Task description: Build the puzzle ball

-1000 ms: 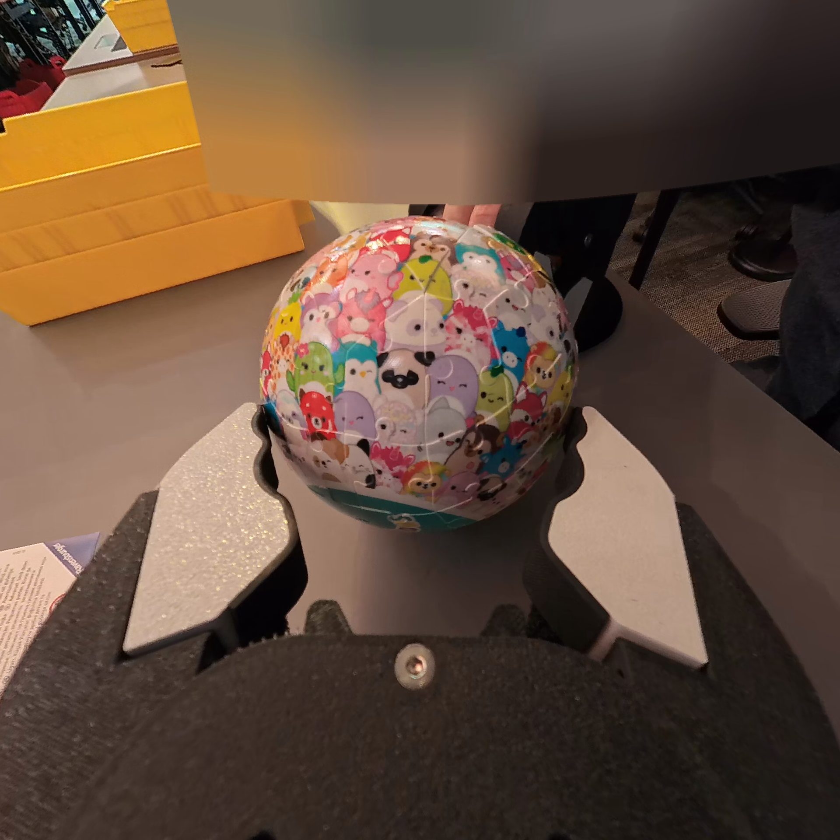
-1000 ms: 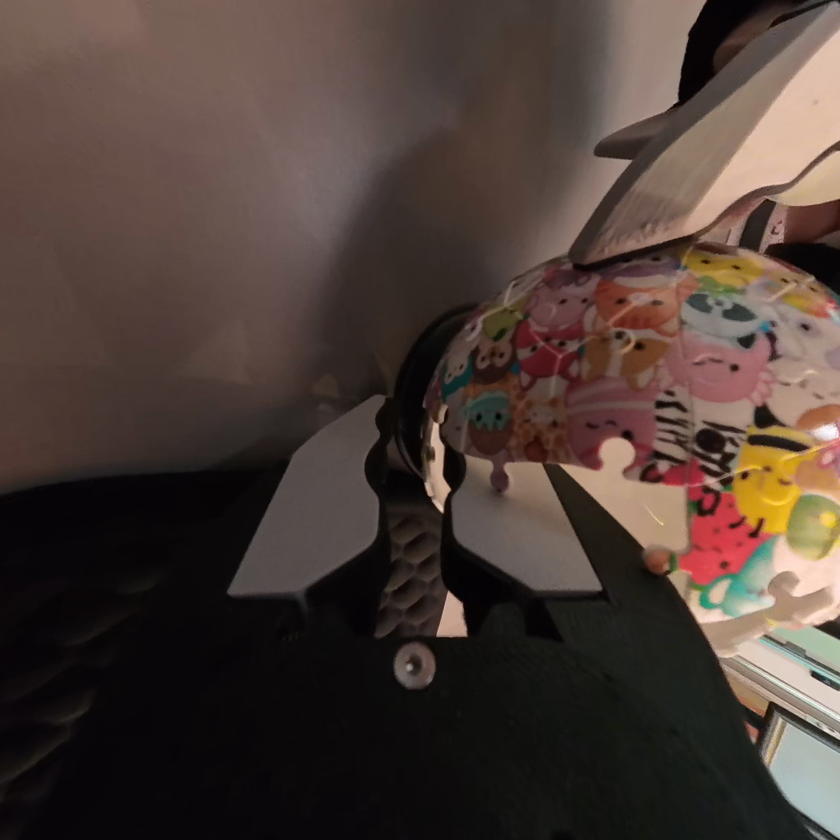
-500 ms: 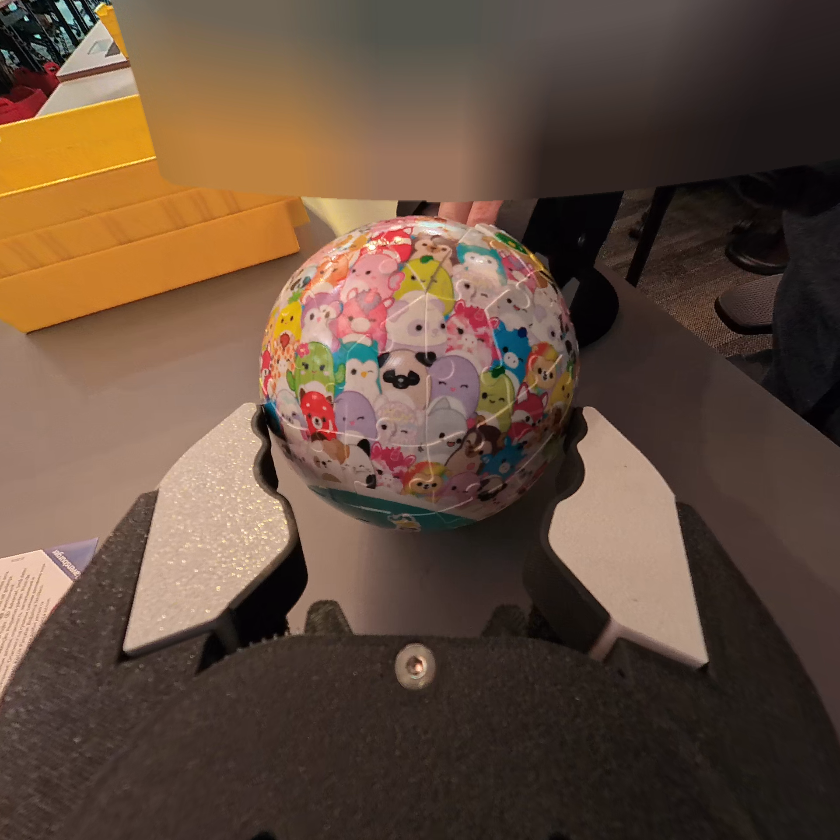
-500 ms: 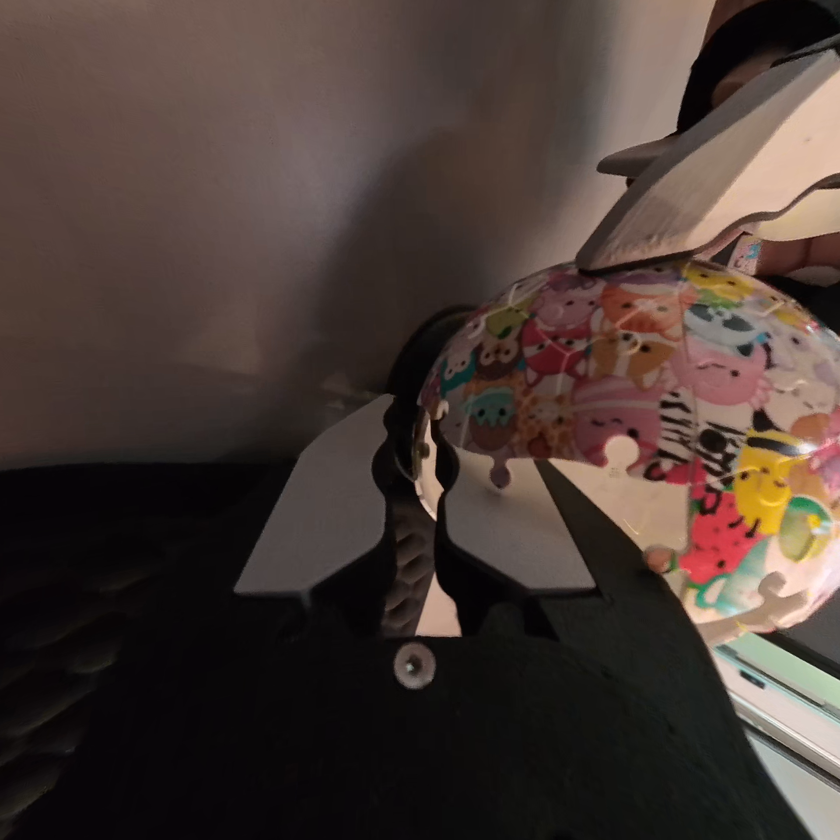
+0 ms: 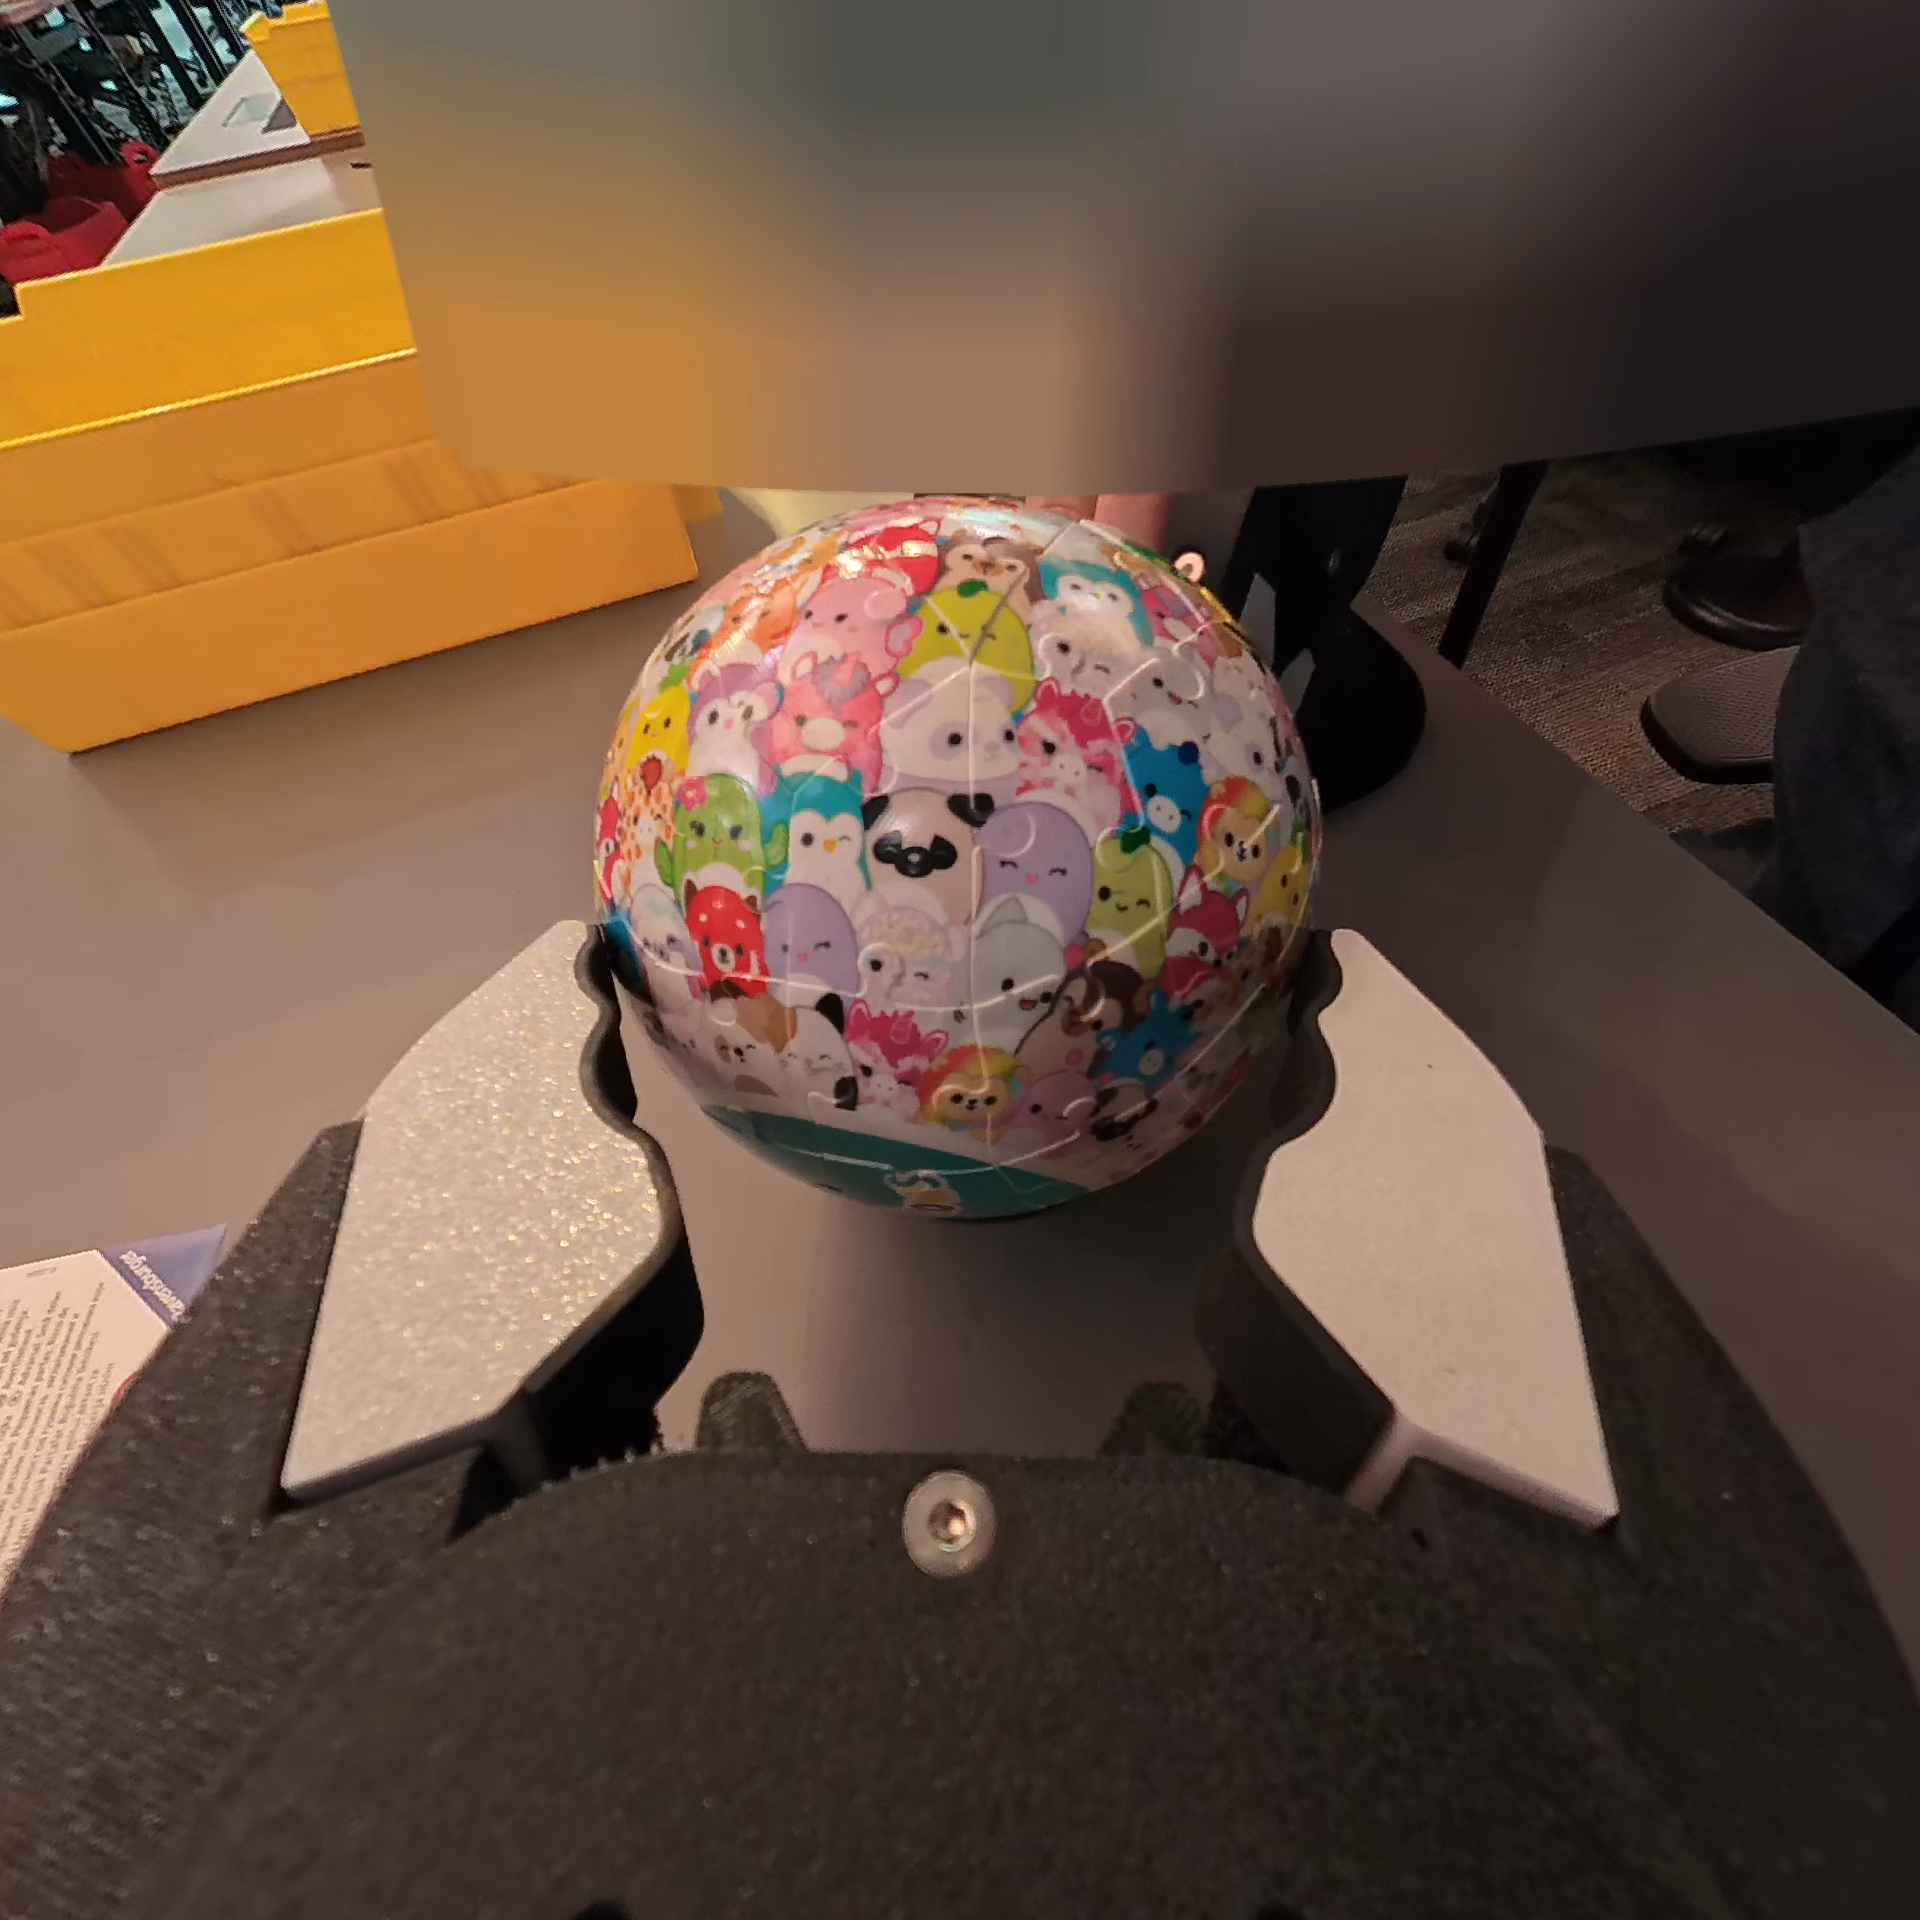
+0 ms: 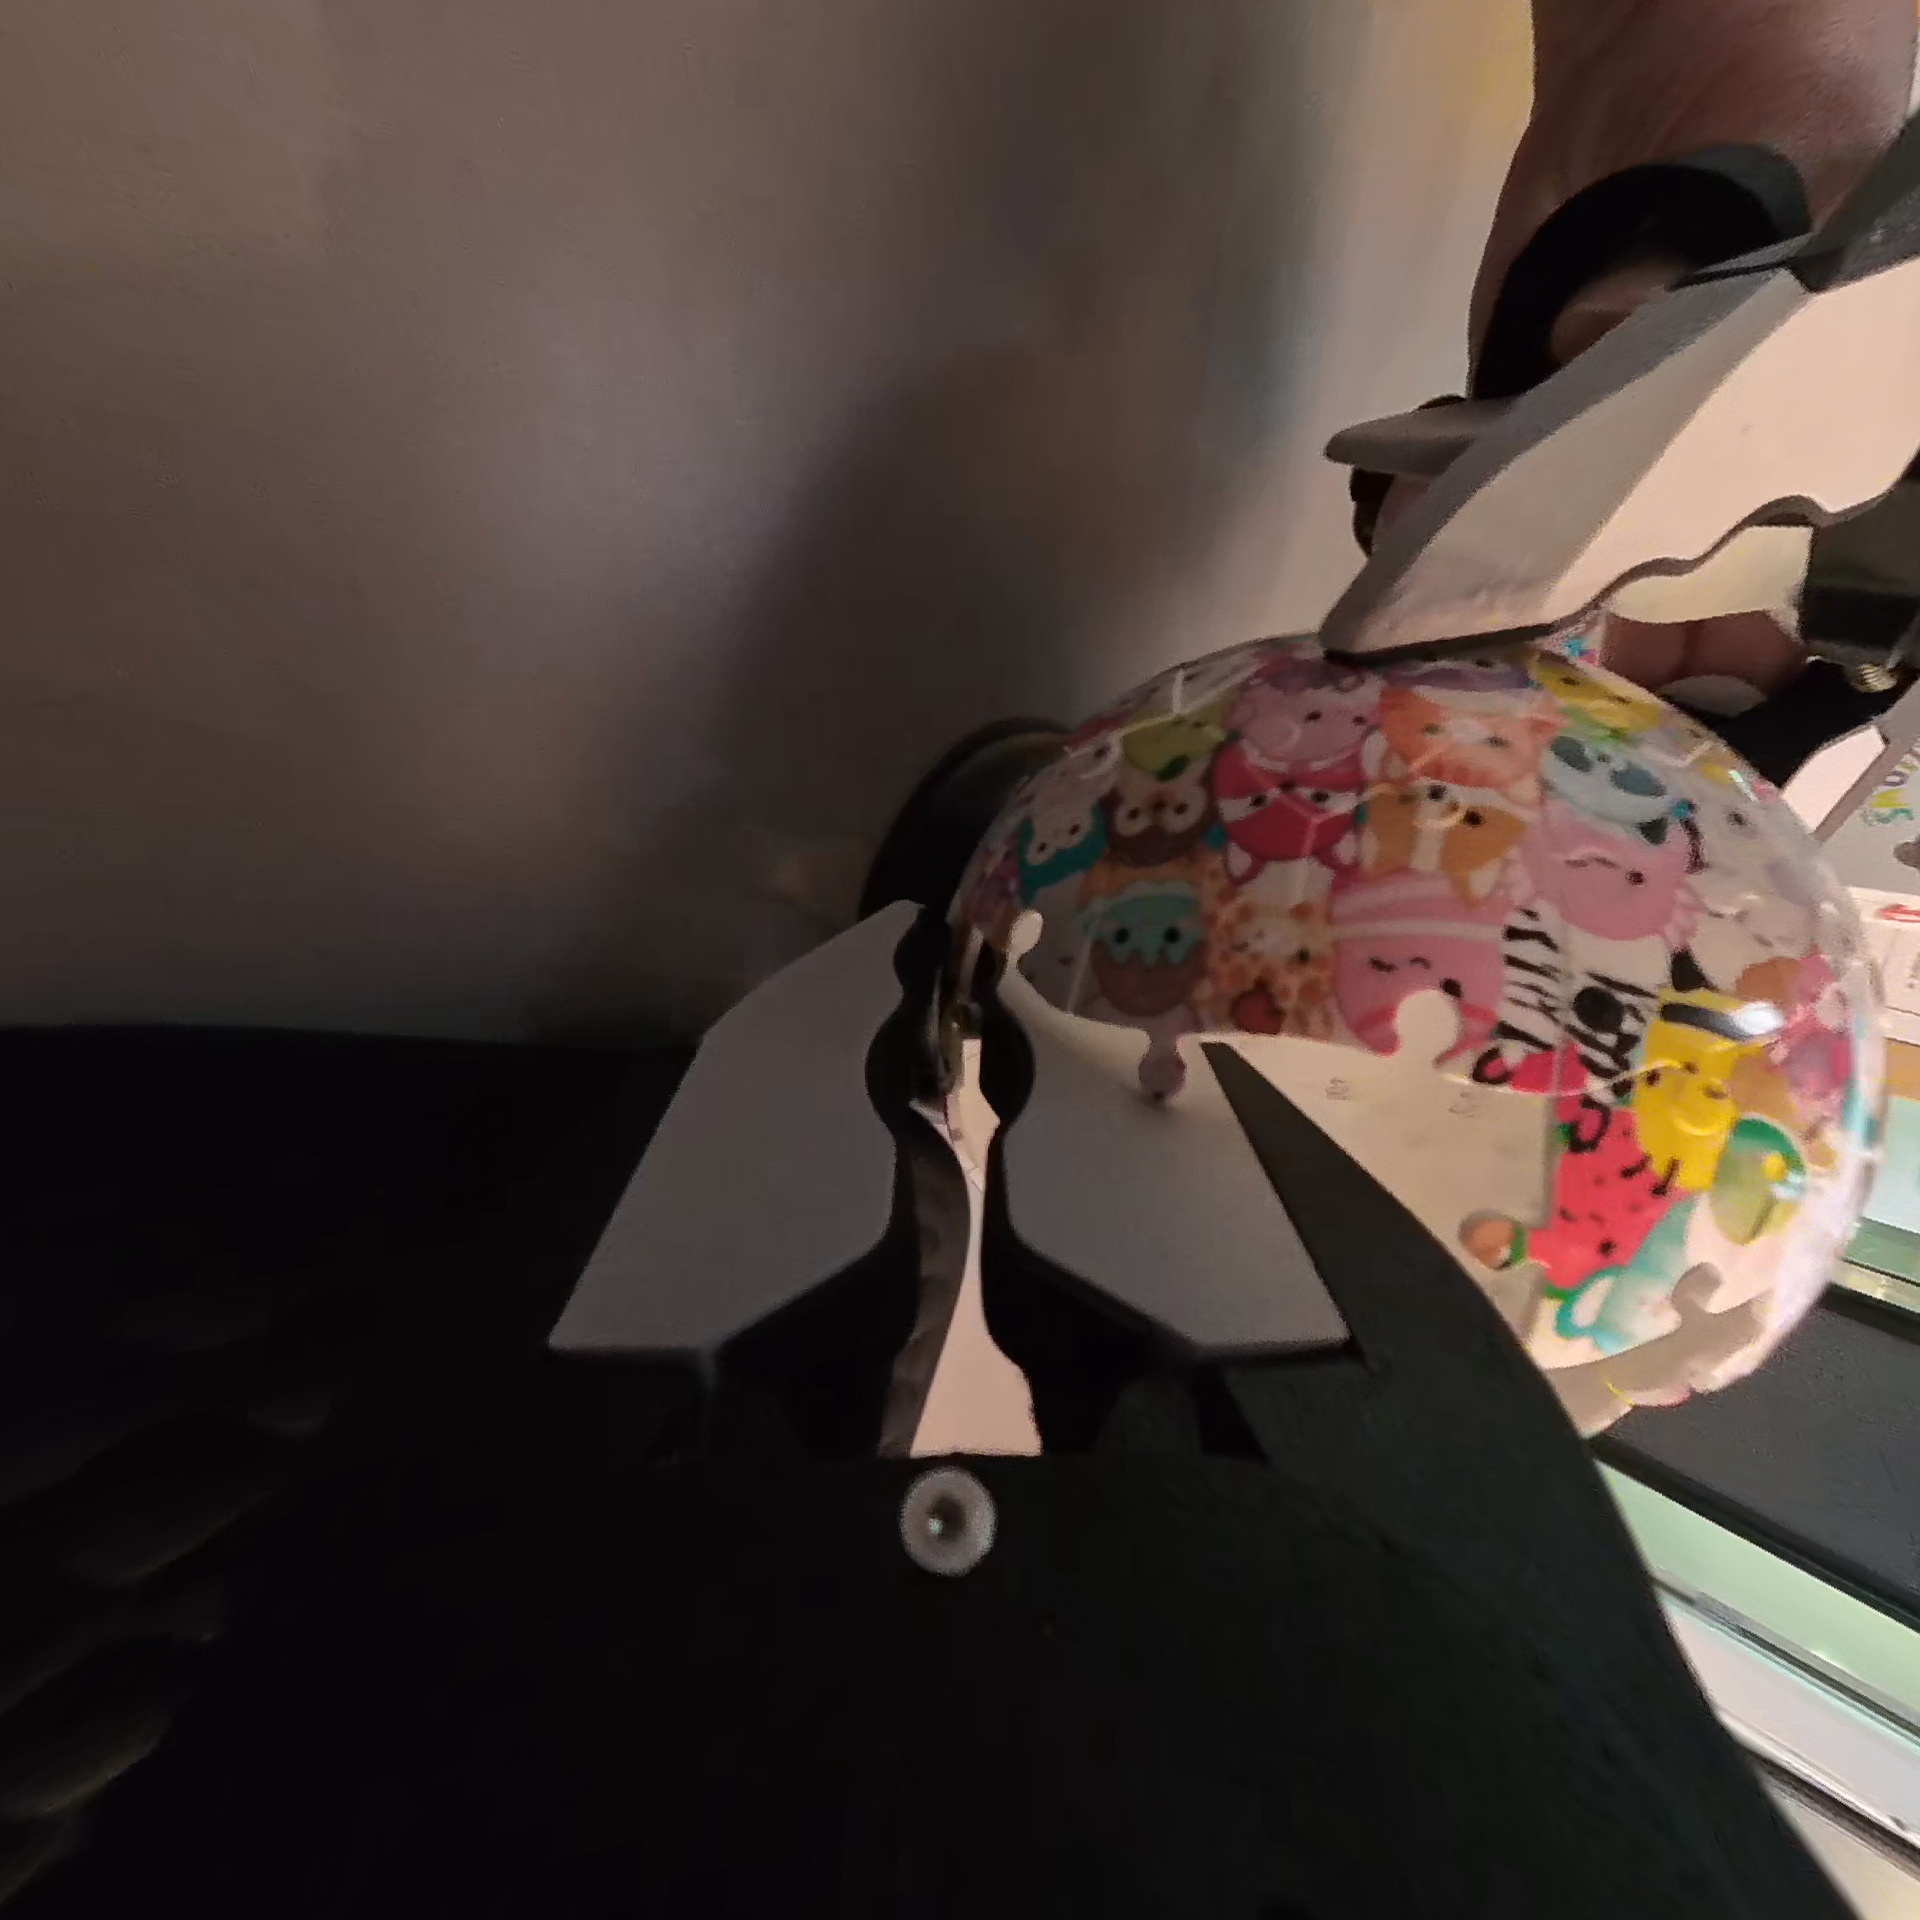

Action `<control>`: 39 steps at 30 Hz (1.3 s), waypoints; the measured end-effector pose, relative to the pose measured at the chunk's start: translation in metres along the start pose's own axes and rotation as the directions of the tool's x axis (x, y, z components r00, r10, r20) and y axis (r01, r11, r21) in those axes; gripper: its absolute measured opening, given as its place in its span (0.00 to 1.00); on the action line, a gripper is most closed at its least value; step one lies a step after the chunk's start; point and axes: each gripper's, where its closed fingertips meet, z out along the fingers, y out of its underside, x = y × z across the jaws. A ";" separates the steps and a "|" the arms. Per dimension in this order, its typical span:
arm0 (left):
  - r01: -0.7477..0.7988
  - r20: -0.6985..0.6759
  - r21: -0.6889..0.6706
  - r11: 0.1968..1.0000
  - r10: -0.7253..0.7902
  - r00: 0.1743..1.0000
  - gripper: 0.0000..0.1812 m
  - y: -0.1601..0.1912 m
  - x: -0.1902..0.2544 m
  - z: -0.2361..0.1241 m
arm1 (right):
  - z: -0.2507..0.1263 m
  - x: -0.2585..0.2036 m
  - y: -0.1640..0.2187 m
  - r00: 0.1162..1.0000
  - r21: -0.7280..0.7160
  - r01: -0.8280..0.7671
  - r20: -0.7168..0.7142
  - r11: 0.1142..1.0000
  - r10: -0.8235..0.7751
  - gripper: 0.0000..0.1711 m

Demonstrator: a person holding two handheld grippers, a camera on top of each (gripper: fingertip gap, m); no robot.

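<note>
The puzzle ball (image 5: 956, 862) sits pinched between the spread left gripper (image 5: 951, 966), above the grey table (image 5: 312, 883). The right gripper (image 6: 961, 997) nips a puzzle piece (image 6: 954, 1013) at the ball's open, jagged edge, slightly farther right than a second ago.

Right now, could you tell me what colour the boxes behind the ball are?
Yellow boxes, clearest in the left wrist view.

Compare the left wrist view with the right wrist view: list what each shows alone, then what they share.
Left only: yellow boxes, a leaflet, grey table, and the ball's complete side.
Right only: the ball's open gap with jagged edges, and the right tongs pinched on a piece at its rim.
Both: the ball, clamped by the left tongs.
</note>
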 end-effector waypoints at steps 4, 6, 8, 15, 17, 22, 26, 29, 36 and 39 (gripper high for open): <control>-0.003 0.000 0.001 1.000 0.003 1.000 0.67 0.000 0.001 0.000 | 0.000 0.000 0.000 1.000 -0.002 0.011 -0.009 1.000 -0.011 0.04; -0.002 0.000 0.003 1.000 0.002 1.000 0.67 -0.001 0.001 0.000 | -0.001 0.000 0.000 1.000 -0.010 -0.008 -0.017 1.000 0.008 0.04; 0.006 0.002 0.002 1.000 -0.006 1.000 0.67 0.000 0.000 0.000 | -0.002 0.004 0.002 0.998 -0.035 -0.018 -0.068 0.999 0.016 0.06; 0.017 0.006 0.005 1.000 -0.017 1.000 0.67 0.002 0.000 -0.001 | -0.009 0.007 0.005 0.987 -0.092 -0.083 -0.148 0.992 0.069 0.11; 0.020 0.006 0.006 1.000 -0.020 1.000 0.67 0.002 0.000 -0.001 | -0.012 0.005 0.001 0.985 -0.060 -0.133 -0.116 0.989 0.125 0.12; 0.027 0.004 0.008 1.000 -0.027 1.000 0.67 0.003 0.000 -0.001 | -0.013 0.004 -0.005 0.964 -0.018 -0.255 -0.085 0.967 0.253 0.13; 0.028 0.003 0.005 1.000 -0.028 1.000 0.67 0.003 0.000 -0.001 | -0.015 0.003 -0.006 0.959 -0.039 -0.281 -0.057 0.959 0.279 0.11; 0.034 0.001 0.005 0.999 -0.034 0.999 0.67 0.003 0.000 -0.001 | -0.016 0.003 -0.005 0.961 -0.037 -0.273 -0.047 0.961 0.271 0.11; 0.037 0.001 -0.002 0.999 -0.037 0.999 0.66 0.004 0.000 -0.001 | -0.019 0.006 0.002 0.986 -0.096 -0.133 -0.113 0.986 0.122 0.08; 0.034 0.002 -0.006 0.999 -0.033 0.999 0.66 0.004 0.000 -0.001 | -0.027 0.009 0.003 0.986 -0.074 -0.125 -0.123 0.989 0.115 0.10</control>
